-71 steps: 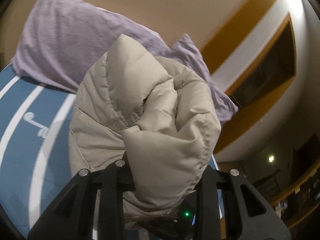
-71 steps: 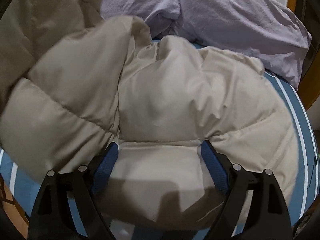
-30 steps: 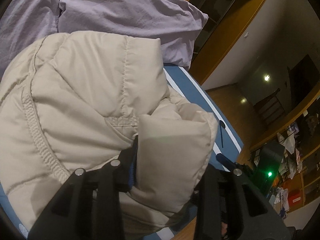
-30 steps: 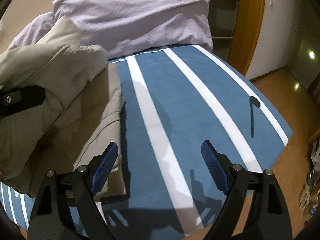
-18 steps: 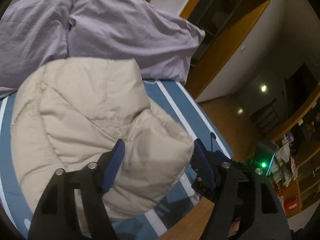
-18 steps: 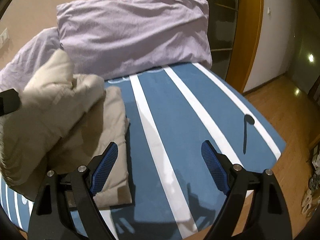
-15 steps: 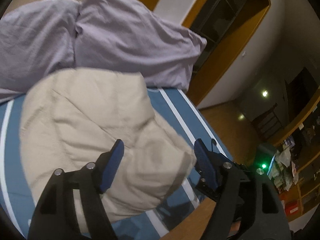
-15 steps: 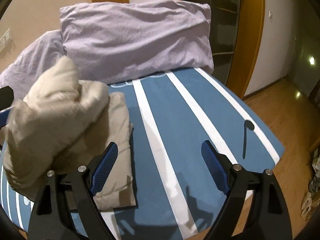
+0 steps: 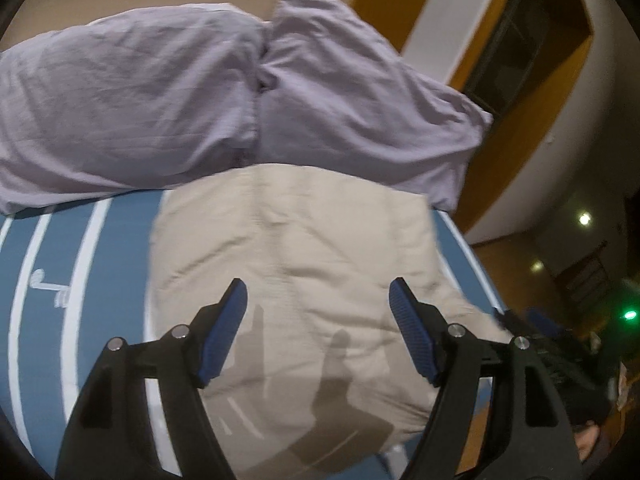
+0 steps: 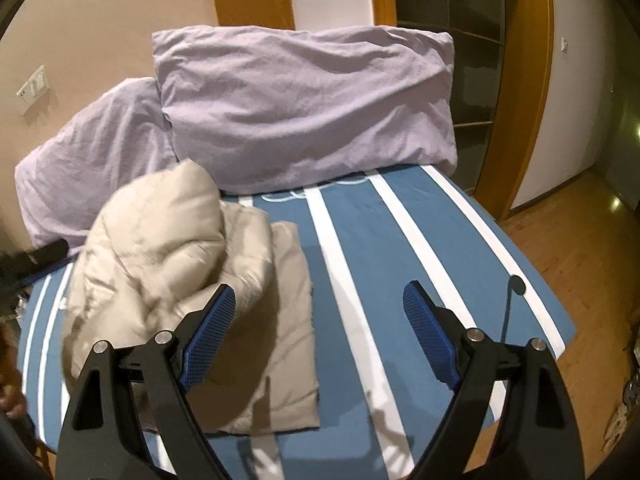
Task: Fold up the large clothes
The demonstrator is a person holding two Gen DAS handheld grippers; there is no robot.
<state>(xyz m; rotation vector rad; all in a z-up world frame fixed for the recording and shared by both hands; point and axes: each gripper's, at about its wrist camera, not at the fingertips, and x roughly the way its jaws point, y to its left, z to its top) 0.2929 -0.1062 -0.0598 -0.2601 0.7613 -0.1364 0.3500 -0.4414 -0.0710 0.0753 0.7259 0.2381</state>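
Bare striped bedspread [image 10: 400,240] right of jacket [image 10: 168,248]; pillows [image 10: 304,112] behind.

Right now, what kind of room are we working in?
Most likely a bedroom: two lilac pillows lean at the wall end of a bed with a blue striped cover, and the beige jacket lies on it.

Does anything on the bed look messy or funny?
Yes. The beige puffy jacket isn't folded flat: in the right wrist view its top layer sits in a puffed-up, crumpled heap on the flatter part below. It lies on the blue striped bed, right in front of the two purple pillows. Nothing looks torn or spilled.
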